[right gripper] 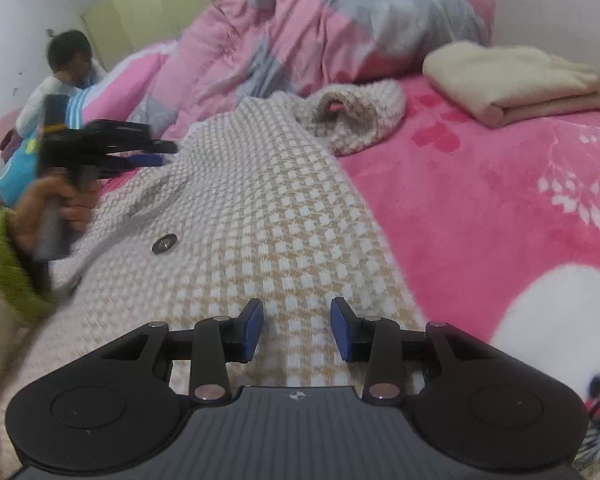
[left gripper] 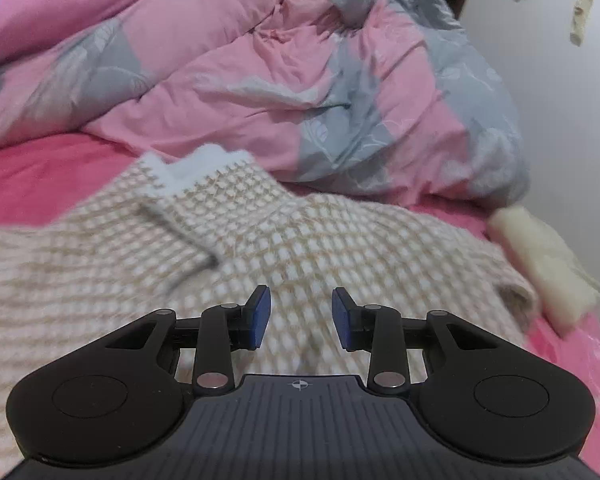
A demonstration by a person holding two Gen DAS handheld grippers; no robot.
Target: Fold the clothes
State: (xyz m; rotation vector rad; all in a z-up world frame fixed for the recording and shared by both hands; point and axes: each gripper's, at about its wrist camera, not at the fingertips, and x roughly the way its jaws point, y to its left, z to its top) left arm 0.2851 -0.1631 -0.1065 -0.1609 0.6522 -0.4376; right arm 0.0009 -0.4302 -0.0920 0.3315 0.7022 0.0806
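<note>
Left gripper [left gripper: 301, 316] had its 2 blue-padded fingers spread apart, nothing between them, hovering over the beige-and-white checked knit cardigan [left gripper: 300, 240]. Right gripper [right gripper: 296, 328] was the same: jaws apart, empty, pointed along the cardigan's front panel [right gripper: 268, 208].

The cardigan lay spread across the pink fleece bedsheet [right gripper: 480, 200] with white leaf print. In the left wrist view, 1 sleeve with a white fuzzy cuff [left gripper: 196, 168] was folded across the body of the garment. In the right wrist view, 1 dark round button [right gripper: 164, 244] showed on the front, and the other sleeve's cuff end [right gripper: 356, 116] lay bunched at the far end, on the sheet.

The left gripper also showed in the right wrist view [right gripper: 140, 152], blurred, held by a hand [right gripper: 56, 208] in a green knit sleeve [right gripper: 8, 264], at the cardigan's left edge.

A folded cream fleece blanket [right gripper: 516, 84] sat on the sheet, well apart from the cardigan body, near the bunched cuff. A rumpled pink-and-grey quilt [left gripper: 300, 72] was piled behind the cardigan. A person [right gripper: 66, 68] sat at the far left of the bed, blurred.
</note>
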